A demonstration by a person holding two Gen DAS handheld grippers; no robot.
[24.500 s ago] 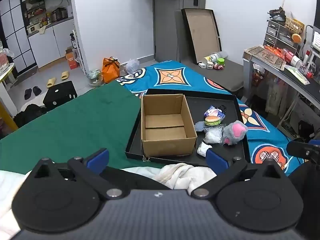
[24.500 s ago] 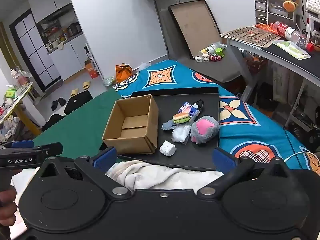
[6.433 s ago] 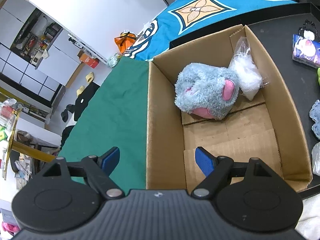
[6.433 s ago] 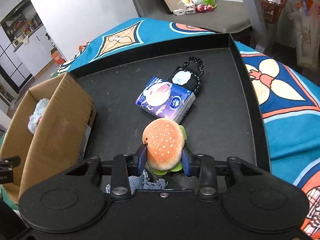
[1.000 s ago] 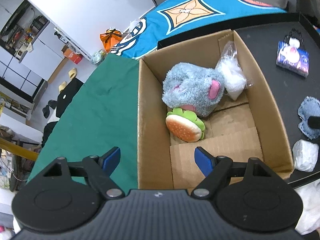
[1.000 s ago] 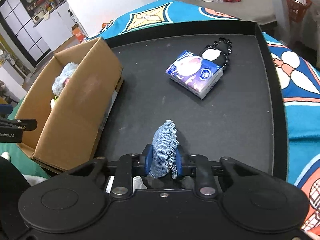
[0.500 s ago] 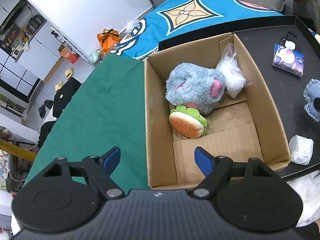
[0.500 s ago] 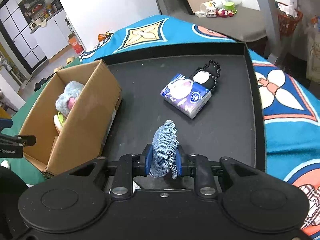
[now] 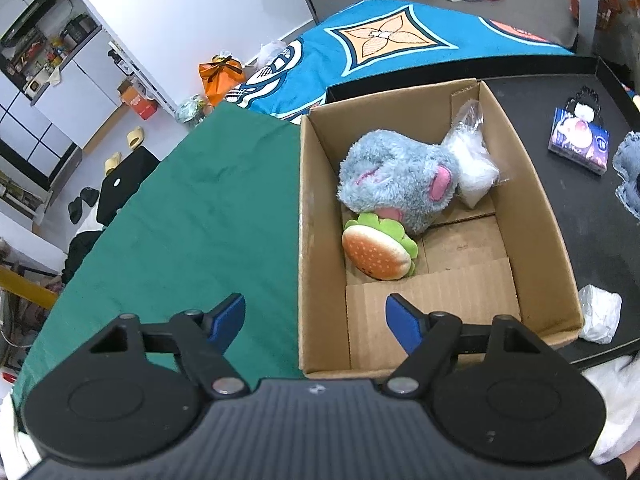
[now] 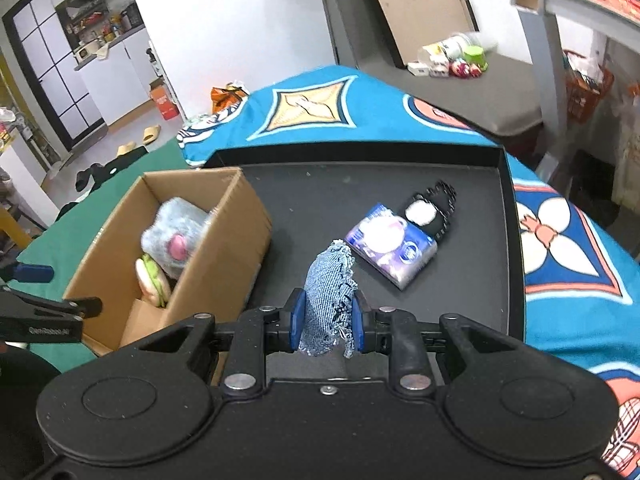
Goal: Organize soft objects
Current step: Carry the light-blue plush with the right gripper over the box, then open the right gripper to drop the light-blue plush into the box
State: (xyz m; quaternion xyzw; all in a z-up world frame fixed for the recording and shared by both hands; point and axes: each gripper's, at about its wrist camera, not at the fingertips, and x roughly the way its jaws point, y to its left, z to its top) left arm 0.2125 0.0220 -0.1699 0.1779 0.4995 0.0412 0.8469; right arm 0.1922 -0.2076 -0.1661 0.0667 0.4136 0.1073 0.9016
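Observation:
A cardboard box (image 9: pixel 532 216) (image 10: pixel 224 240) stands on the left of a black tray (image 10: pixel 328 192). In it lie a grey plush toy (image 9: pixel 396 184) (image 10: pixel 176 232), a burger plush (image 9: pixel 376 250) (image 10: pixel 150 278) and a clear bag of white stuffing (image 9: pixel 474 164). My right gripper (image 10: pixel 326 320) is shut on a blue denim piece (image 10: pixel 330 298) (image 9: pixel 628 168), held above the tray just right of the box. My left gripper (image 9: pixel 316 320) is open and empty over the box's near left corner. A tissue pack (image 10: pixel 390 246) (image 9: pixel 580 146), a black lace pouch (image 10: pixel 430 208) and a white wad (image 9: pixel 600 314) lie on the tray.
The tray sits on a blue patterned cloth (image 10: pixel 312 116) next to a green cloth (image 9: pixel 192 216). White fabric (image 9: pixel 612 400) lies at the near edge. A desk (image 10: pixel 580 4) stands at the right, and a grey bench (image 10: pixel 460 80) with small items lies beyond.
My right gripper has risen and moved left toward the box with the denim piece. My left gripper has shifted slightly and stays open over the box's near corner.

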